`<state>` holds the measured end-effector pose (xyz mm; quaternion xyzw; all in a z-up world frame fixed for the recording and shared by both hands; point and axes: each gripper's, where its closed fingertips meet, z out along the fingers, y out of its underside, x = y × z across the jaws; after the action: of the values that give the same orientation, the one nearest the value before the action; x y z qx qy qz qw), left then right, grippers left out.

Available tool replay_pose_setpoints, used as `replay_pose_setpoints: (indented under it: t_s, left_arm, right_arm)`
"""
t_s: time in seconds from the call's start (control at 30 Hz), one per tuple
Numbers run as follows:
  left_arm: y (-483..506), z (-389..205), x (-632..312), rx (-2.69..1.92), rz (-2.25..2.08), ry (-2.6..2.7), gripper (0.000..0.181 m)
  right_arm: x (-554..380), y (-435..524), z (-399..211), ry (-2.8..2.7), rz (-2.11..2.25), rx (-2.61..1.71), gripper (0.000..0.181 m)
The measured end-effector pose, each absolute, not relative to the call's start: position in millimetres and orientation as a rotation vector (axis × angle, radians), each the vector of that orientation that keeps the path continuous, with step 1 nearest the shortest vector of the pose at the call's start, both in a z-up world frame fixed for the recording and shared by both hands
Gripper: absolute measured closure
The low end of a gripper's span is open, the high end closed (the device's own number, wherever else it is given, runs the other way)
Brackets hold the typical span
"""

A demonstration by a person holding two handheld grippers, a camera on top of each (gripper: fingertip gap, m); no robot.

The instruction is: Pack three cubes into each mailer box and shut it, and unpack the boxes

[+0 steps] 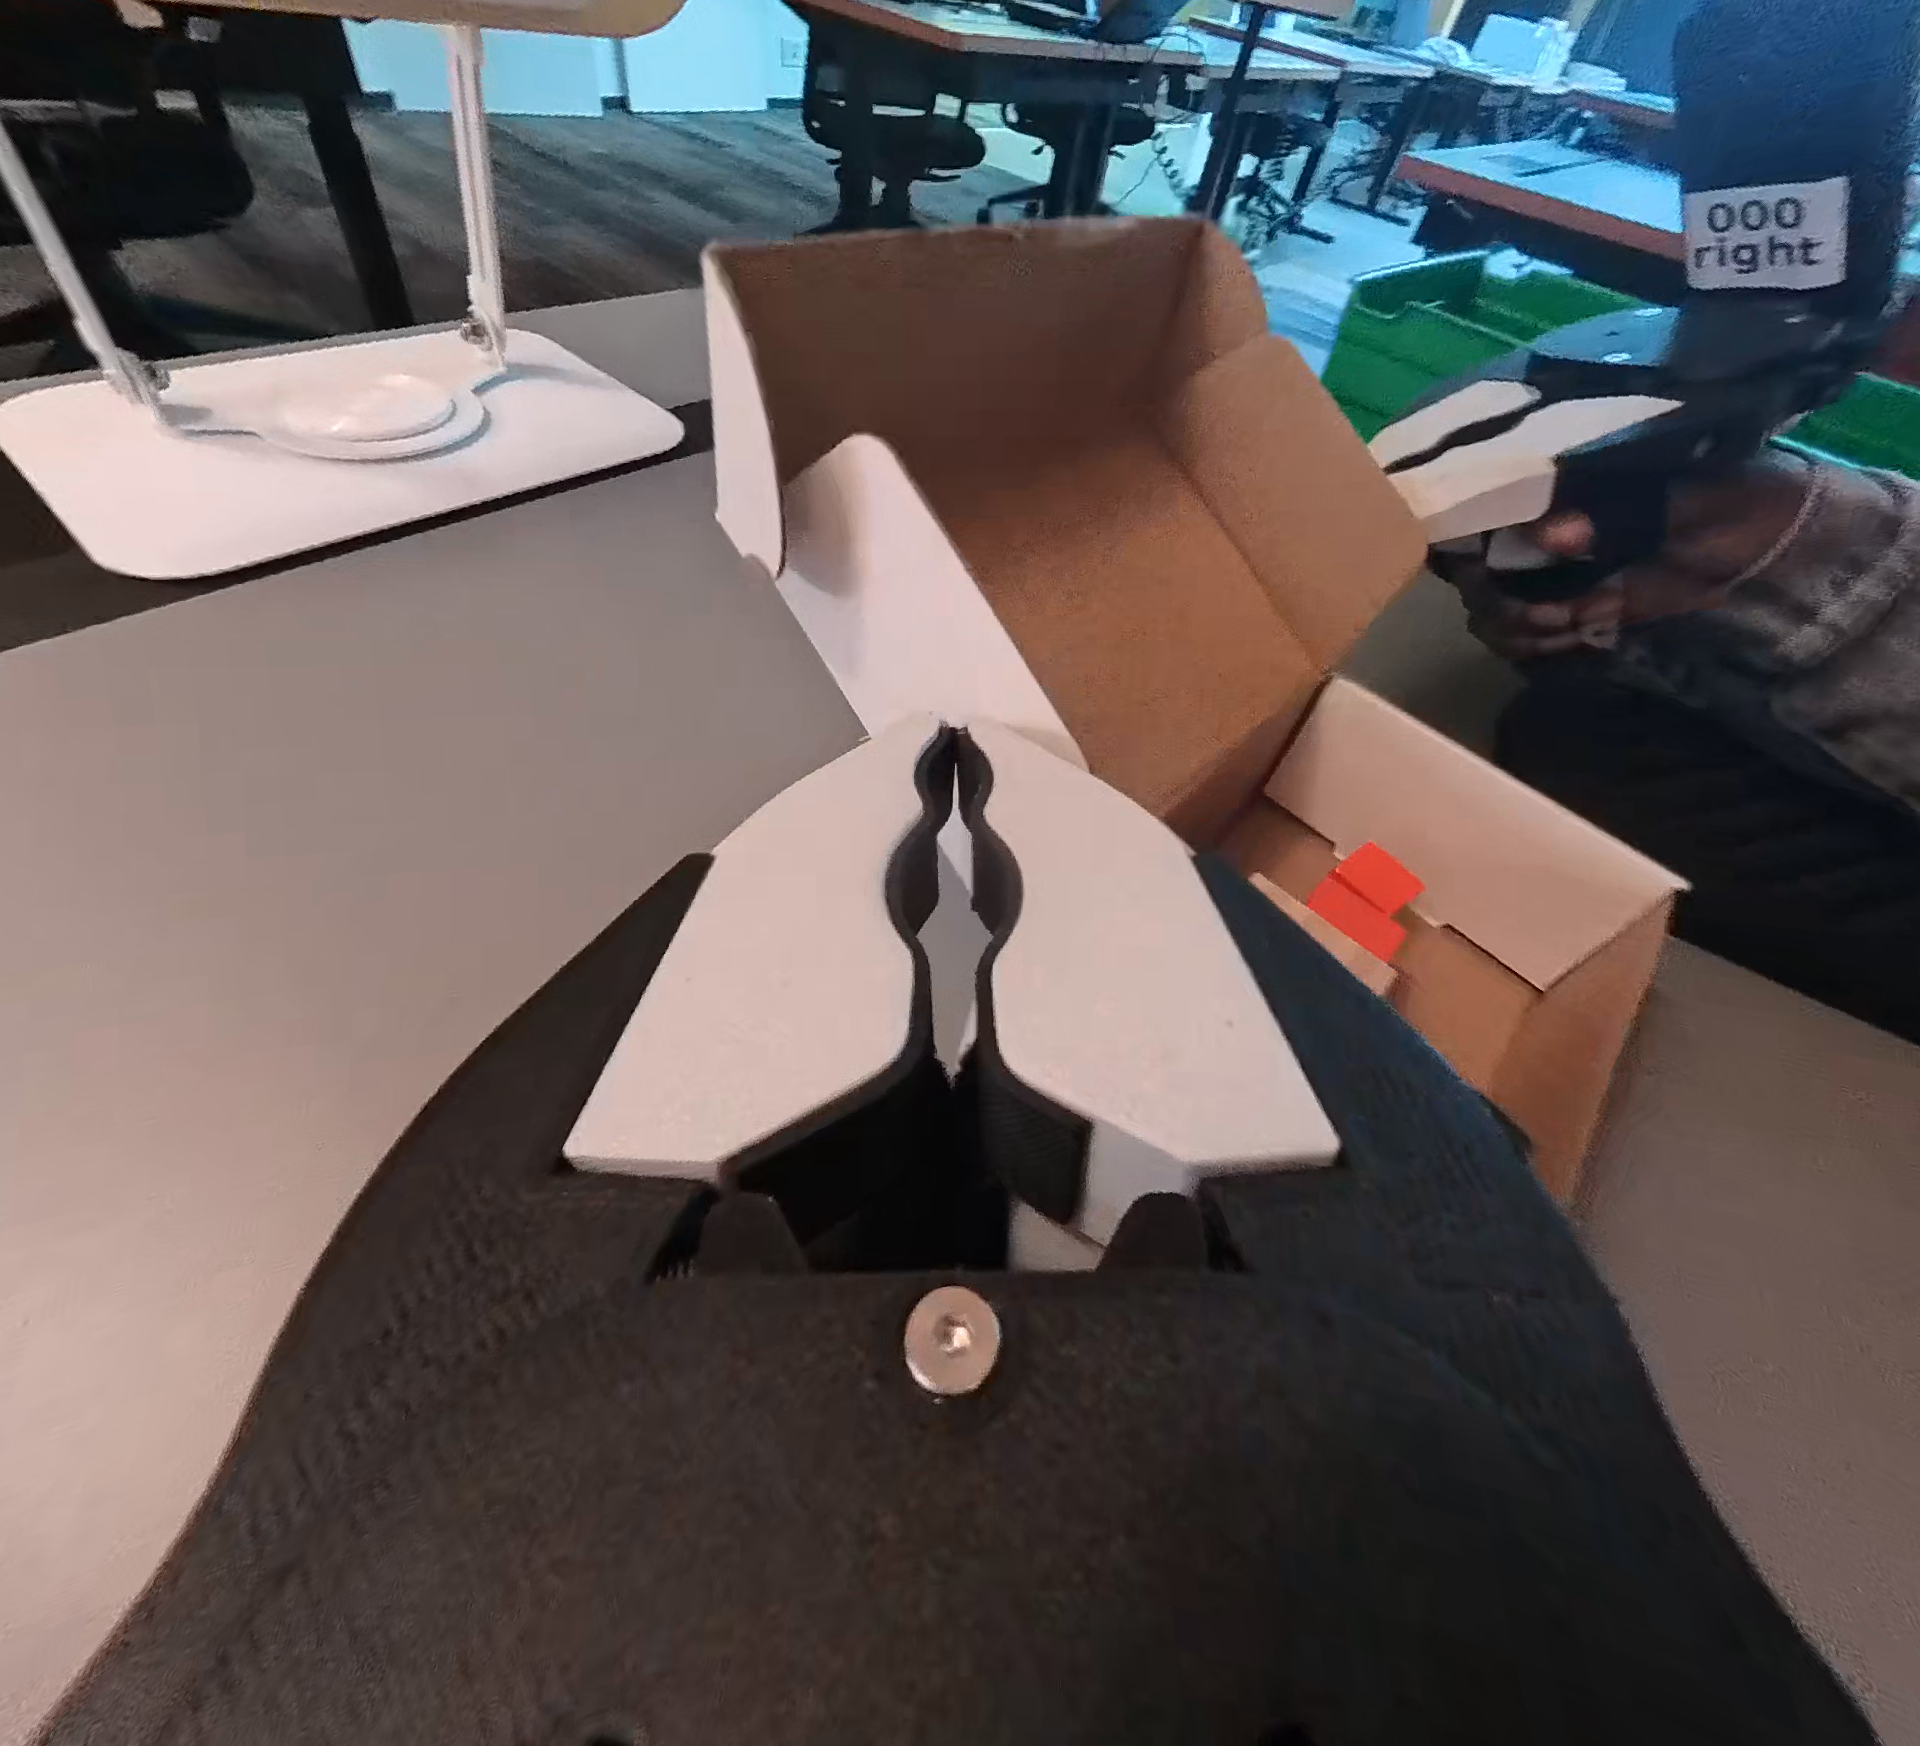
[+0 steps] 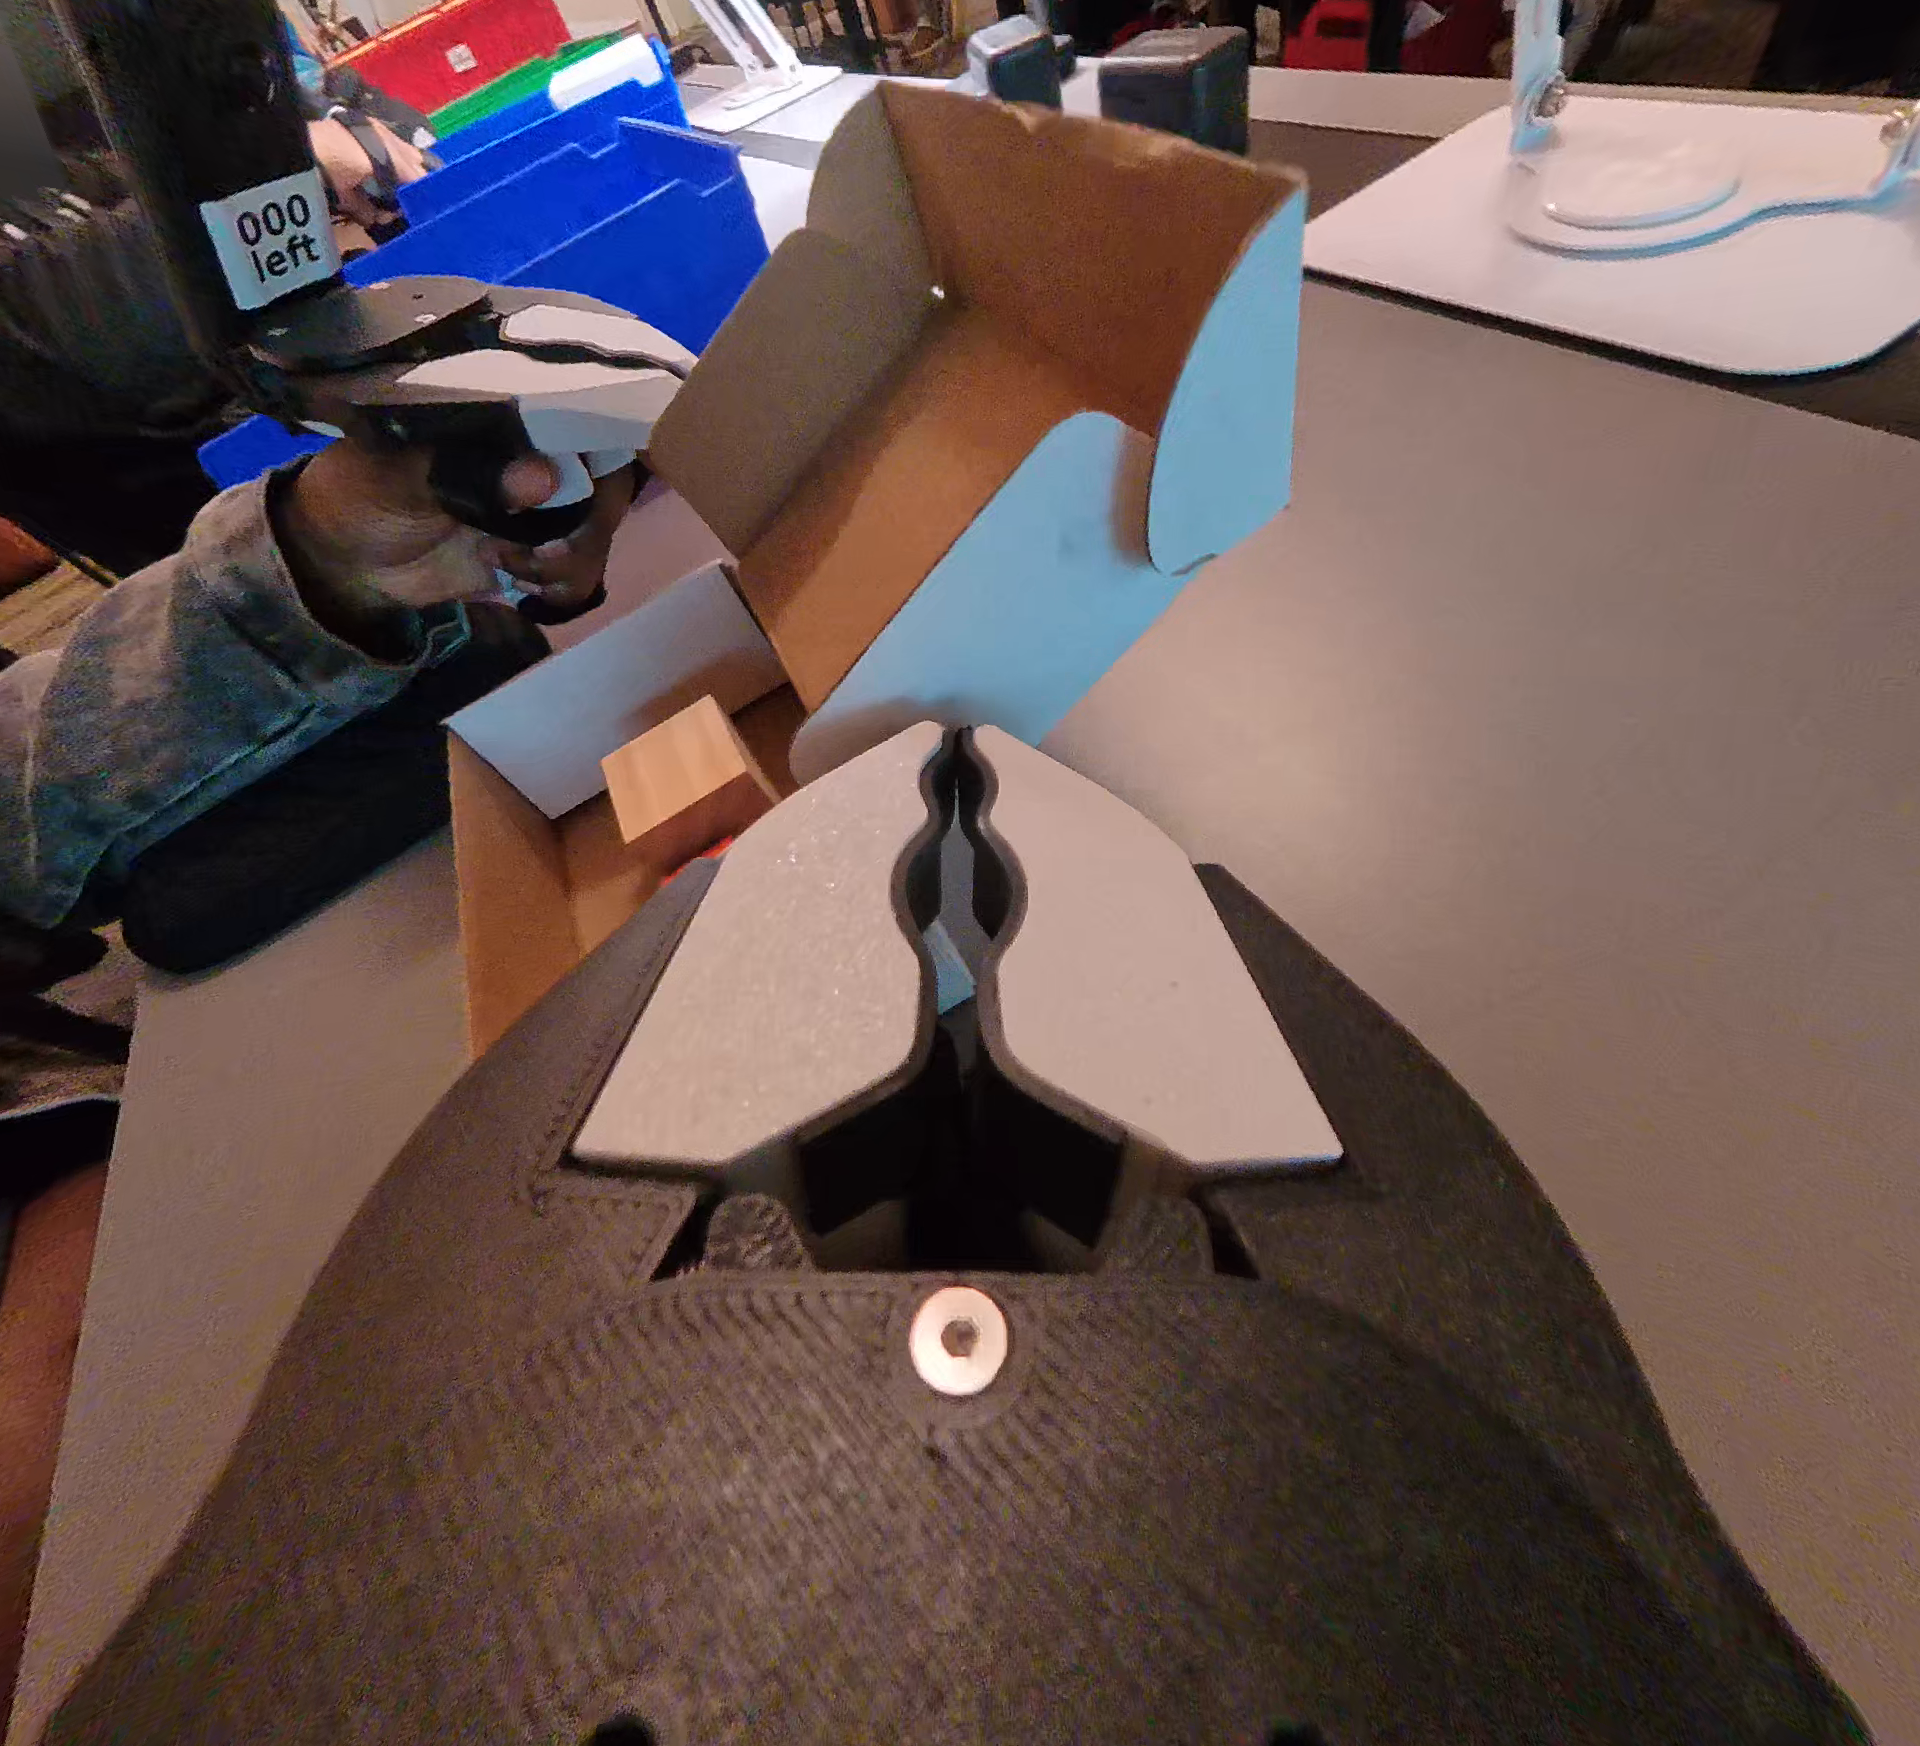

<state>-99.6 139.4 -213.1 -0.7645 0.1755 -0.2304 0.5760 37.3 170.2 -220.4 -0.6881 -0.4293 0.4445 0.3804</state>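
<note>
A mailer box, white outside and brown inside, stands open on the grey table, with its base [image 1: 1558,1042] [image 2: 499,896] low and its lid [image 1: 1039,470] [image 2: 1039,325] raised. My left gripper [image 1: 956,746] is shut on the lid's white side flap [image 1: 914,595], with card showing between its fingers. My right gripper [image 2: 958,740] is shut on the opposite side flap [image 2: 997,616]. A red cube [image 1: 1361,896] and a wooden cube [image 2: 675,777] lie inside the base. Each gripper also shows in the other view, the right one [image 1: 1455,449] and the left one [image 2: 623,377], at the lid's far edge.
A white stand with a flat base [image 1: 312,470] [image 2: 1662,262] sits on the table beyond the box. A green bin [image 1: 1455,325] and blue bins [image 2: 582,210] stand at the sides. A person's hands and sleeves [image 2: 208,678] hold the grippers.
</note>
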Motion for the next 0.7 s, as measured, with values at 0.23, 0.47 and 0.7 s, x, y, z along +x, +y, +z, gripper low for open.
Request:
replay_pose_setpoints:
  t_s: [0.23, 0.47, 0.7]
  left_arm:
    - [110.7, -209.6, -89.4, -1.762, -0.520, 0.577, 0.181]
    - [83.9, -226.8, -83.4, -1.777, -0.405, 0.731, 0.180]
    - [46.7, -232.8, -86.7, -1.692, -0.226, 0.958, 0.144]
  right_arm:
    - [41.3, 144.3, -217.8, -1.239, 1.024, -1.693, 0.181]
    - [44.8, 121.2, -232.4, -1.326, 0.882, -1.697, 0.181]
    - [68.4, 106.0, -246.9, -1.437, 0.745, -1.664, 0.165]
